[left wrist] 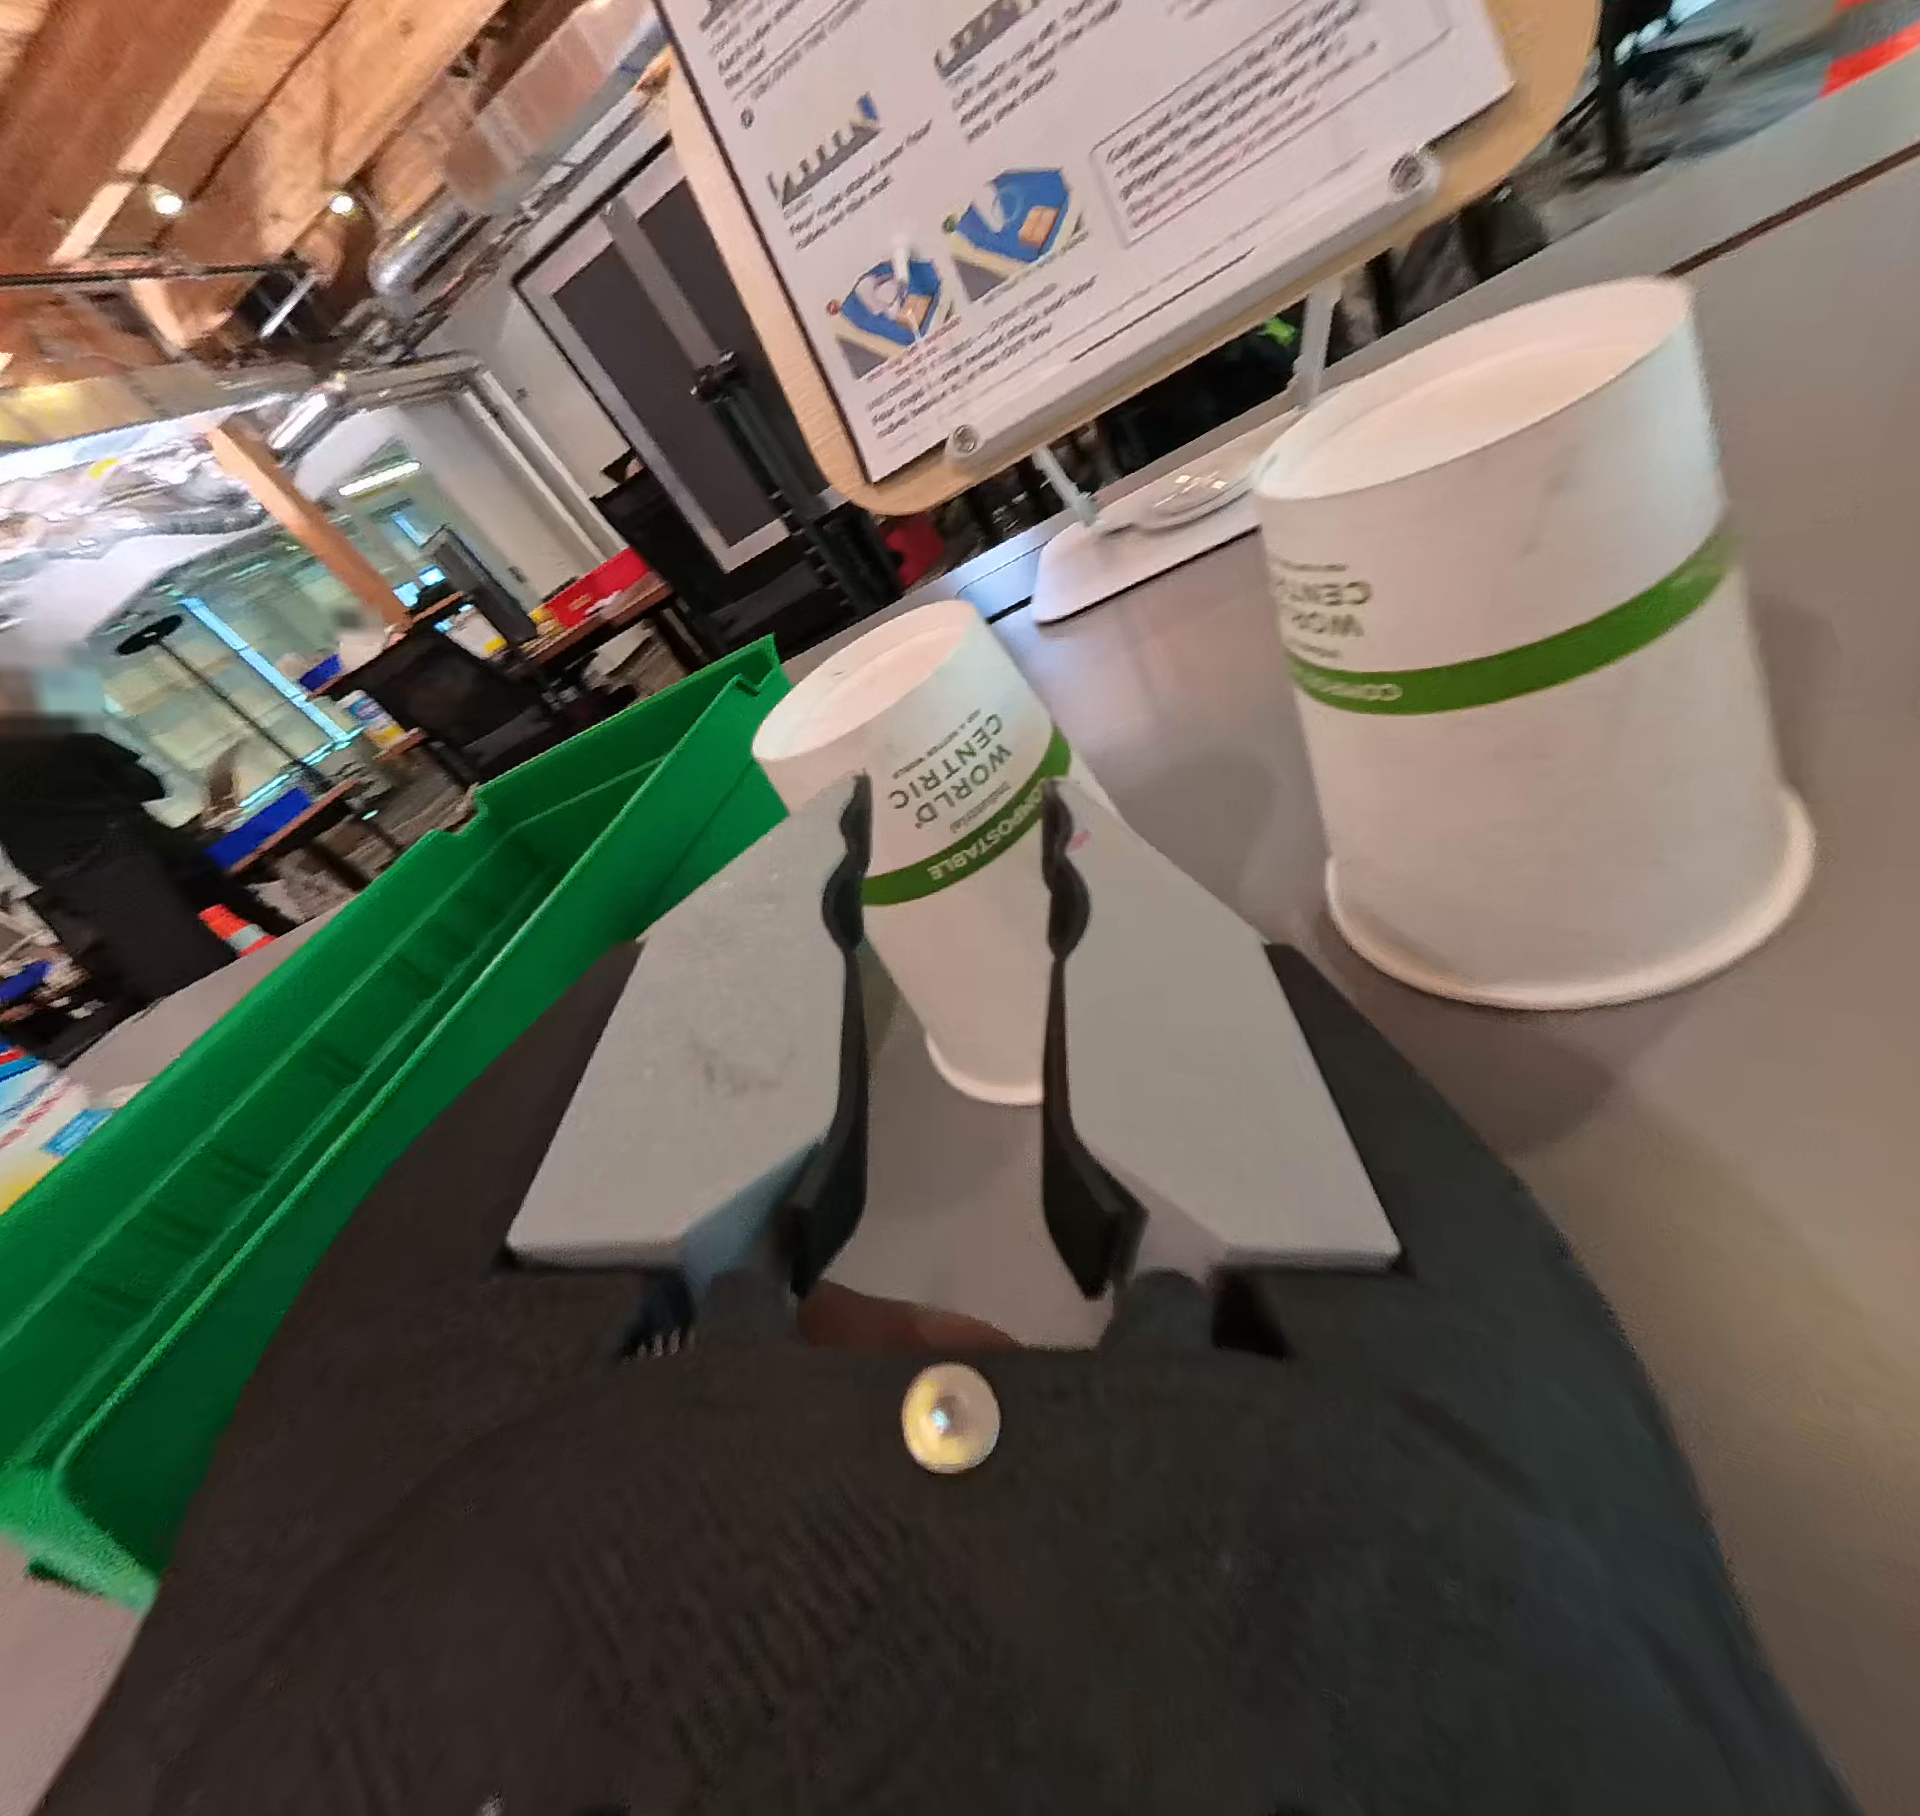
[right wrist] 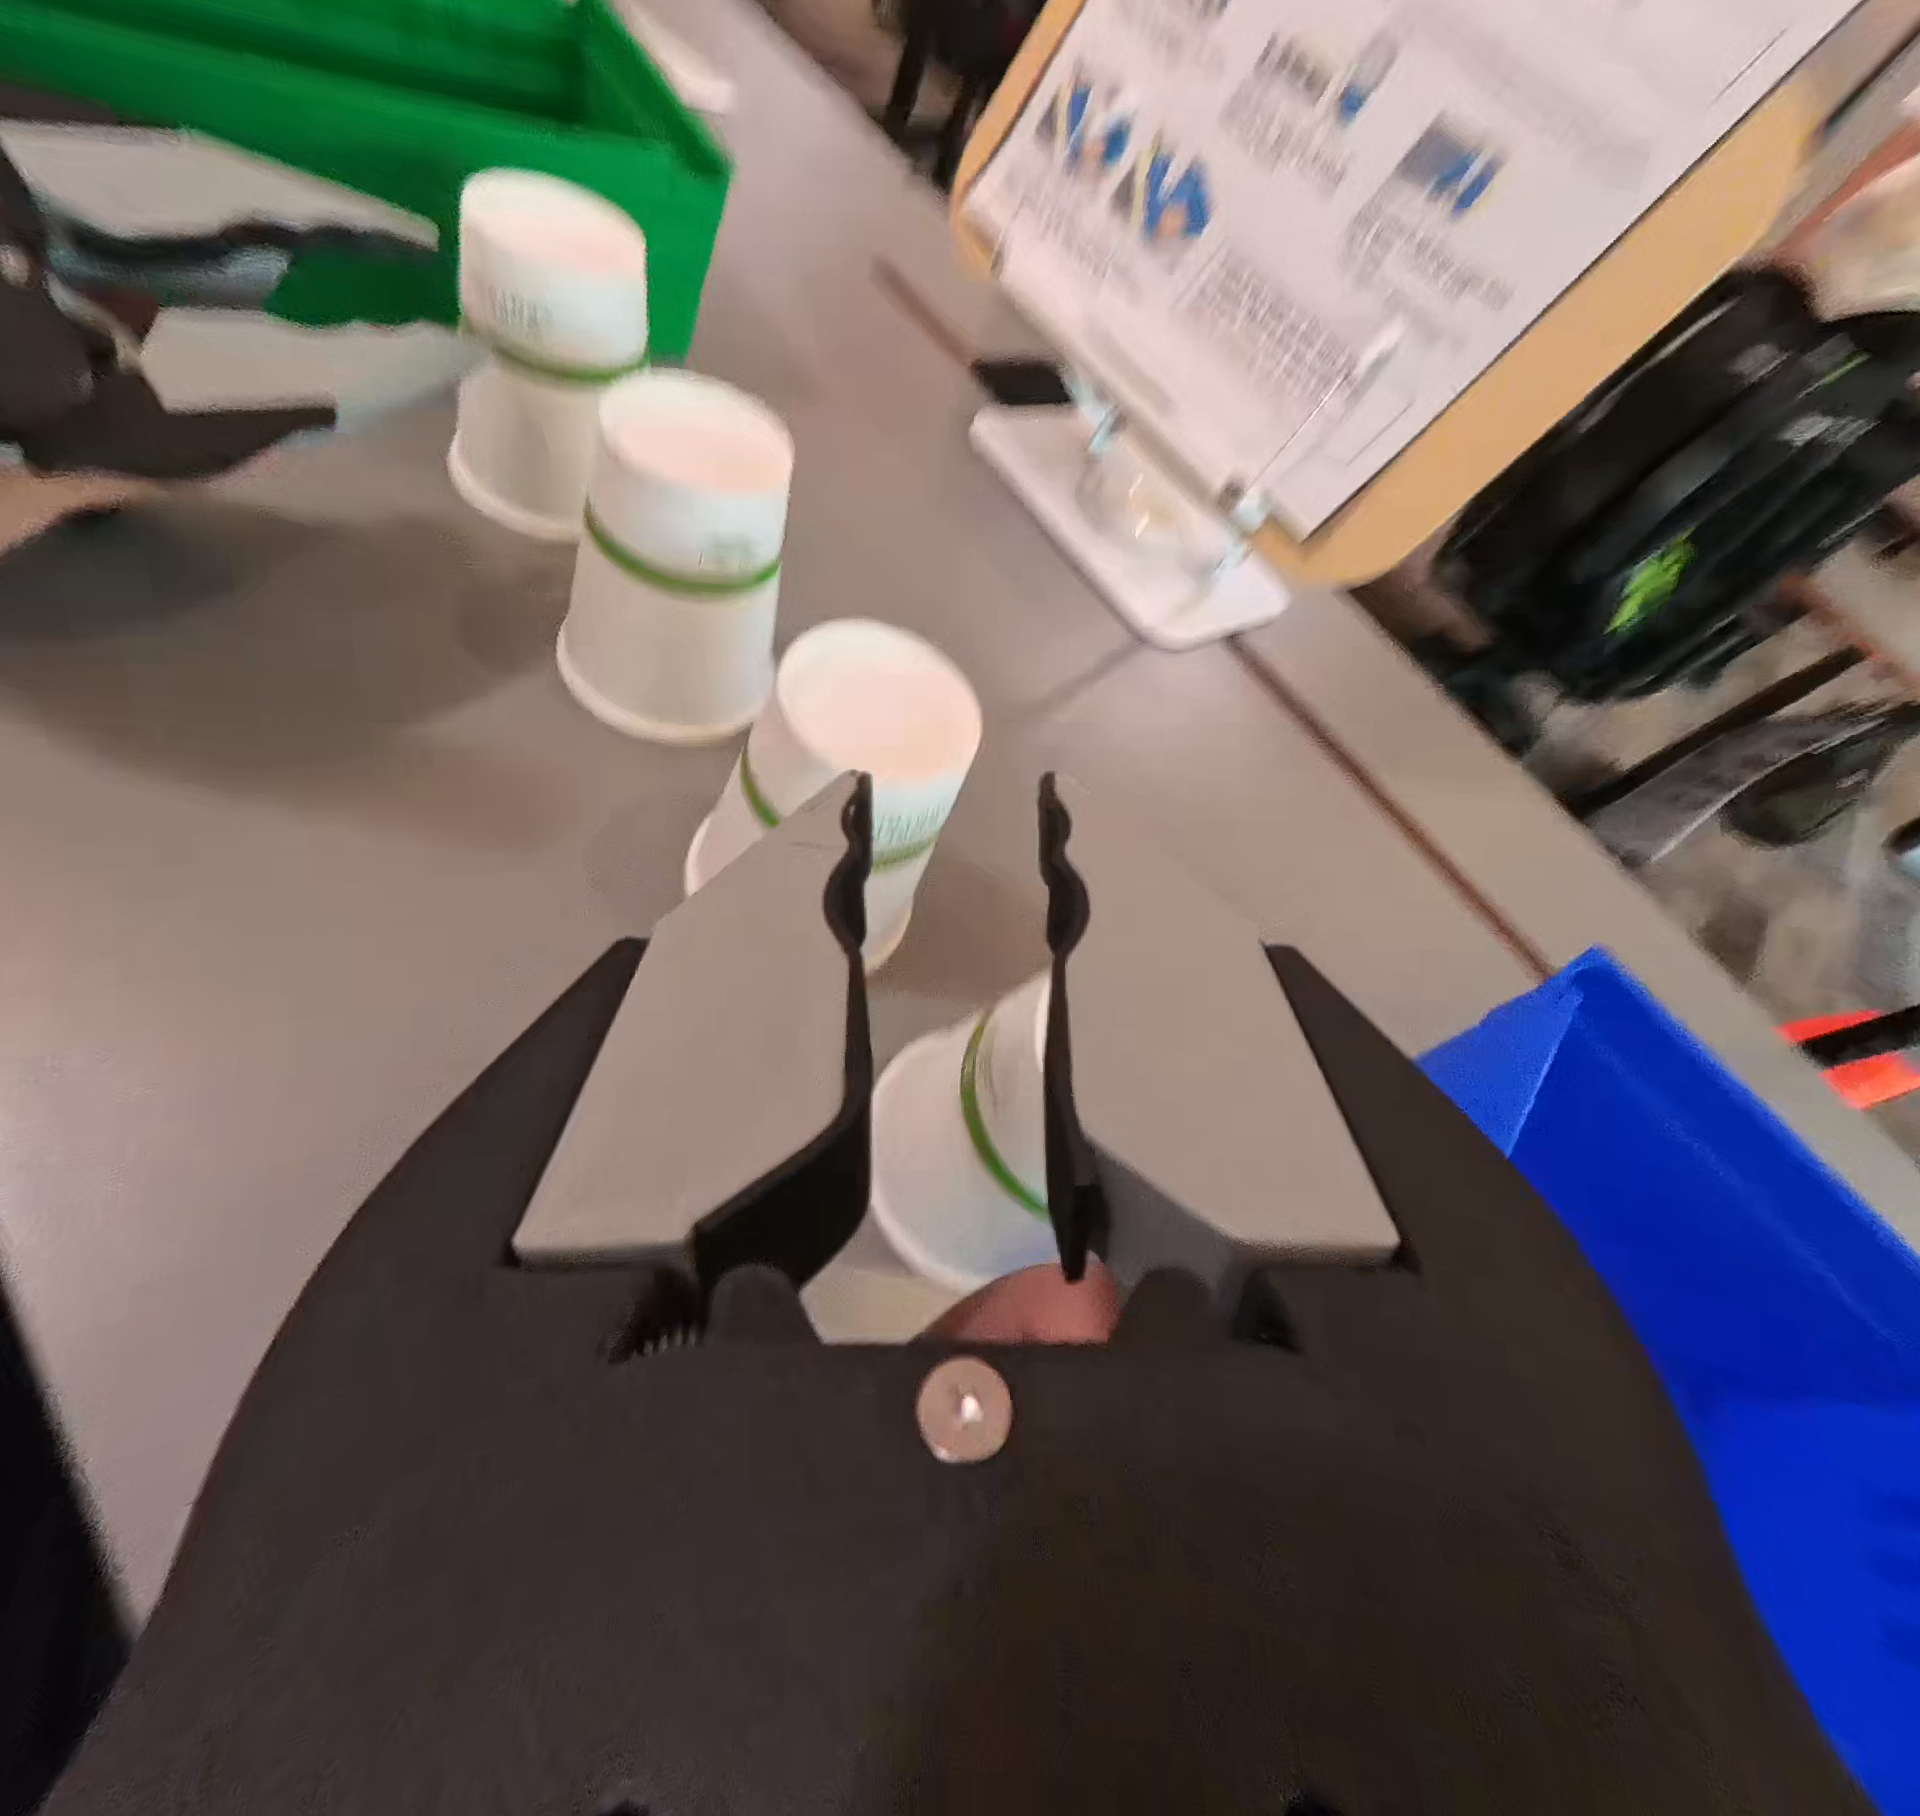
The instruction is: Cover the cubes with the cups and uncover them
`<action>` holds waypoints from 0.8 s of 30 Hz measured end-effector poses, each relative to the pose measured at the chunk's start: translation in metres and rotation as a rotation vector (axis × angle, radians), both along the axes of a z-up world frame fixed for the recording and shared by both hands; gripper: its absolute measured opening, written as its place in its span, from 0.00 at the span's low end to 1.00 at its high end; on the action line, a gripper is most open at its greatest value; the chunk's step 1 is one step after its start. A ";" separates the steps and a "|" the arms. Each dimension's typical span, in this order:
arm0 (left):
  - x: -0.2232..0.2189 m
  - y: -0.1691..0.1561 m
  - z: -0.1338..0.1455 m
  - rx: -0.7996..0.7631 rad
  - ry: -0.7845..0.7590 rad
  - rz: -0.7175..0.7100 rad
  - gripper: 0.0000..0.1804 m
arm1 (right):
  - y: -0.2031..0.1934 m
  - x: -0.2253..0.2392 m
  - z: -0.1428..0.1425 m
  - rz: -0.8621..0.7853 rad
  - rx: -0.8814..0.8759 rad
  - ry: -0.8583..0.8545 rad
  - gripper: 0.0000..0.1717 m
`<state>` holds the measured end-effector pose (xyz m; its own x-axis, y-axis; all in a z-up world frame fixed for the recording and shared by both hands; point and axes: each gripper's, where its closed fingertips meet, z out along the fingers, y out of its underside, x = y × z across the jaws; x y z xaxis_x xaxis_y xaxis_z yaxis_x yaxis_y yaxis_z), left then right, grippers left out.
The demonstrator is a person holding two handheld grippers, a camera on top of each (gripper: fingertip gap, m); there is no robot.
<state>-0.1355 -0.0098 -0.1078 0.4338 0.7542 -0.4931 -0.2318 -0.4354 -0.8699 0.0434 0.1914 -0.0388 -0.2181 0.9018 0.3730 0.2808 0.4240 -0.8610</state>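
White paper cups [right wrist: 670, 561] stand upside down in a row on your grey worktop [right wrist: 260, 831]. Your left hand-held gripper [left wrist: 956, 810] and right hand-held gripper [right wrist: 951, 810] both gape narrowly, gripping nothing.

This is a shared workshop or lab in a converted loft-style building, set up for recording handling trials. The ceiling [left wrist: 208, 52] is bare timber beams with spot lamps and exposed metal ducts. Beside the grey table [left wrist: 1558, 1195], an instruction board [left wrist: 1091, 156] with printed pictures stands on a white base. Left of that board lies a green bin [left wrist: 364, 935], and beyond the bin there are more work tables [left wrist: 582, 613] crowded with boxes and containers, glass partitions [left wrist: 249, 644] and a tripod [left wrist: 727, 416]. A person [left wrist: 94, 852] stands far left of the board. Right of the board are office chairs [left wrist: 1662, 10], an orange cone [left wrist: 1870, 0] and a blue bin [right wrist: 1714, 1299].
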 end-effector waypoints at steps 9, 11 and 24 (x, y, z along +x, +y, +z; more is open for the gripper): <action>0.009 -0.002 0.006 0.182 -0.127 -0.117 0.26 | 0.051 0.007 -0.068 -0.121 0.113 -0.402 0.06; 0.009 -0.003 0.006 0.225 -0.164 -0.143 0.26 | 0.054 0.005 -0.068 -0.127 0.155 -0.384 0.02; 0.199 0.079 0.020 0.315 -0.524 -1.139 0.22 | -0.021 0.062 0.053 0.179 -0.280 0.156 0.00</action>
<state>0.0639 0.0690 -0.0875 0.9916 -0.1142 0.0604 0.0632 0.0205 -0.9978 0.1051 0.1709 0.0139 -0.3413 0.9265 0.1588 0.0793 0.1967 -0.9772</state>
